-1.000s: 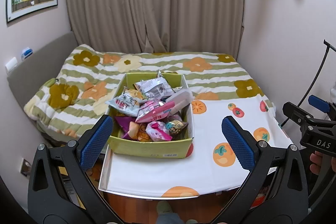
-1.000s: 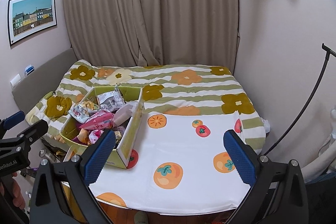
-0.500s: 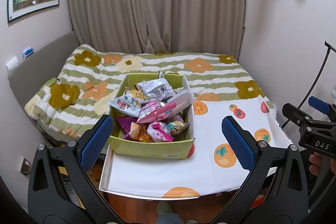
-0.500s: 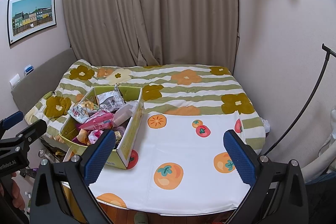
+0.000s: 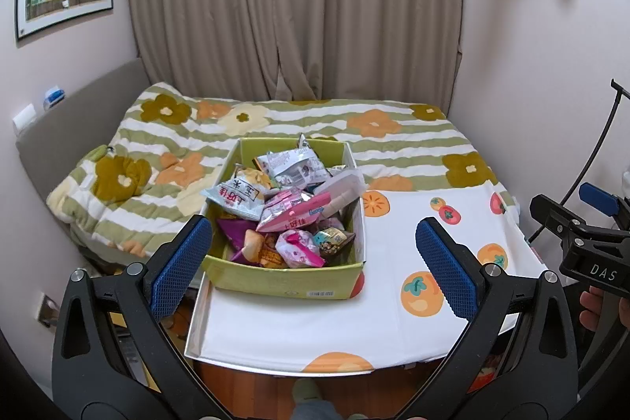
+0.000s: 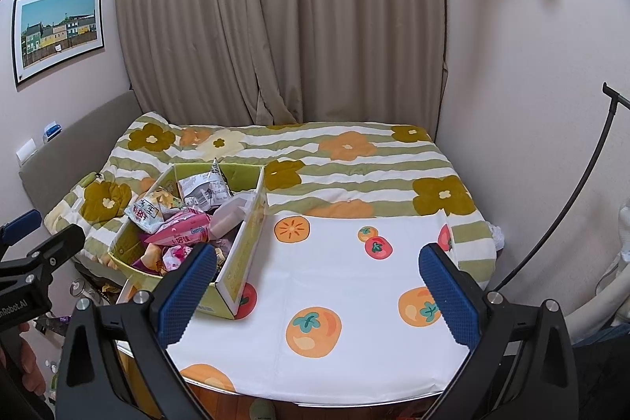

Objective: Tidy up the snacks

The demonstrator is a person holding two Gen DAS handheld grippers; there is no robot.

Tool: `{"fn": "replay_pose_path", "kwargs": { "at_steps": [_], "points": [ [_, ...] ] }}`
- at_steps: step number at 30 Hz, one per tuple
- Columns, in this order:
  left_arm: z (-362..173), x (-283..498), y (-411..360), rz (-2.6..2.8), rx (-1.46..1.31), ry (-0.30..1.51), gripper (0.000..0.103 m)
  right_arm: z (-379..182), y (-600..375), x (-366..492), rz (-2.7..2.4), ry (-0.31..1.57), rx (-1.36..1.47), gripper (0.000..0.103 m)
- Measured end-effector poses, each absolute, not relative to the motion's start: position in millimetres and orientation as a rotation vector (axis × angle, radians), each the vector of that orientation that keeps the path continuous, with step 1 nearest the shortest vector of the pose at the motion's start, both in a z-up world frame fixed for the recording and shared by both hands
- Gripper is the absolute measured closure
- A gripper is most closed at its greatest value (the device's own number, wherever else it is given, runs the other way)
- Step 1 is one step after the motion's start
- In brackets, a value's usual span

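Snacks in crinkled packets are heaped inside a green cardboard box, which is placed on the left part of a table covered with a white cloth printed with orange fruits. Among them a white packet with red characters is seen at the left side of the heap, a pink packet lies across the middle, and a silver-grey packet is tilted up at the far end. A pale plastic container is leaned over the right wall of the box. The left gripper is held above the near edge of the table with its blue pads set wide apart, and nothing is held between them. The right gripper is kept over the bare right part of the cloth, also spread wide and holding nothing. Behind the table a bed with a striped flower quilt is seen, and beige curtains are hung at the back wall.
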State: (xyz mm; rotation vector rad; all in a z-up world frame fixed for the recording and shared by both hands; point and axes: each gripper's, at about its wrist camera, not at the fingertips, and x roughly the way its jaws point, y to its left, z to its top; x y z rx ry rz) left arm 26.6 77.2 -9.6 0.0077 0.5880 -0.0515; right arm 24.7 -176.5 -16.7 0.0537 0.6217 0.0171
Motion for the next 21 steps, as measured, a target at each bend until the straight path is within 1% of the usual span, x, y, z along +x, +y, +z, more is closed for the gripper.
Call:
{"fn": "replay_pose_path", "kwargs": {
  "at_steps": [21],
  "points": [
    [-8.7,31.3,65.2,-0.001,0.034,0.578,0.000,-19.9,-178.3,24.6,0.017,0.619,0.059,0.001]
  ]
}}
